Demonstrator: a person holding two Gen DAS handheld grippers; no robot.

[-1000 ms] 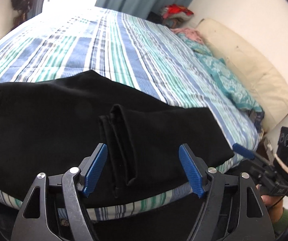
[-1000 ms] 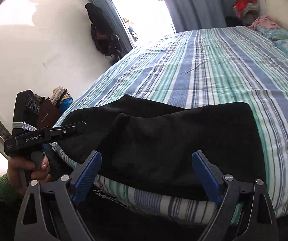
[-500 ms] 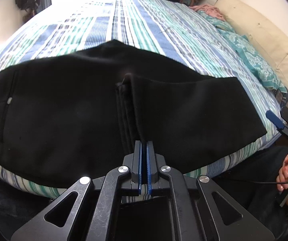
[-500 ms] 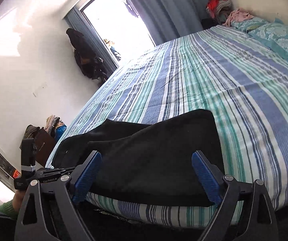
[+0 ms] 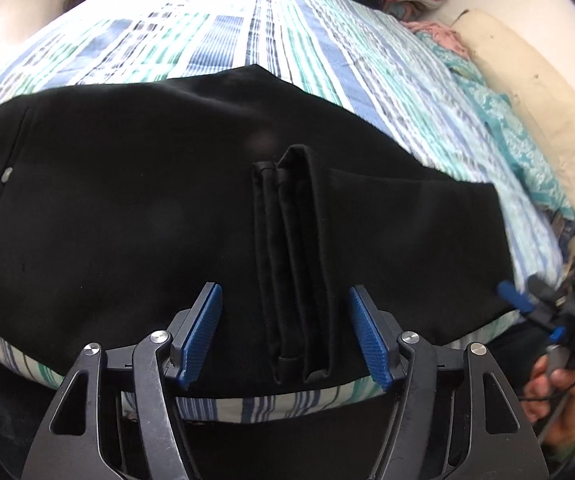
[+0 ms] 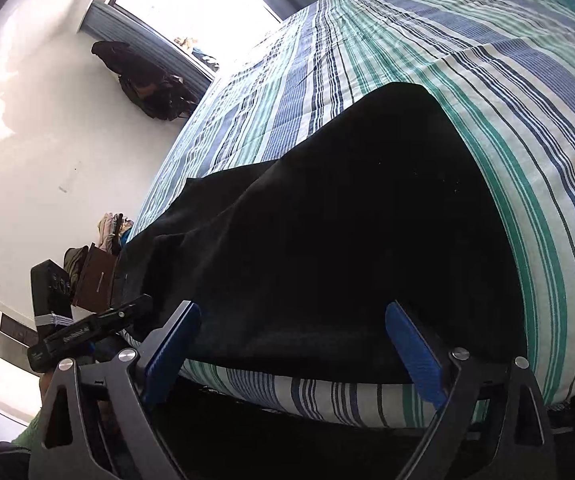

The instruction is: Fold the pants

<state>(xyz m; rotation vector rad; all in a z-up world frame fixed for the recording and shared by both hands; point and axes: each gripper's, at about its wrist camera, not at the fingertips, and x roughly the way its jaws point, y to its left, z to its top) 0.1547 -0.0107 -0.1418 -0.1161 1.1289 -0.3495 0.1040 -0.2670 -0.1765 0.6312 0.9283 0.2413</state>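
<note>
My left tongs (image 5: 285,336) have just been opening and straddle the cuff stack of the black folded cloth pants (image 5: 127,208) without pinching. My right tongs (image 6: 287,356) gape apart over them. The pants lie lengthwise left-right along the near edge of the striped bed (image 5: 227,40).

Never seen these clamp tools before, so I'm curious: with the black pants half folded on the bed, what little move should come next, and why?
Probably lower the left gripper and close it on the cuff ends. Its jaws have just been opening and straddle those hems without touching, and the right gripper is open over the pants' fold.
</note>
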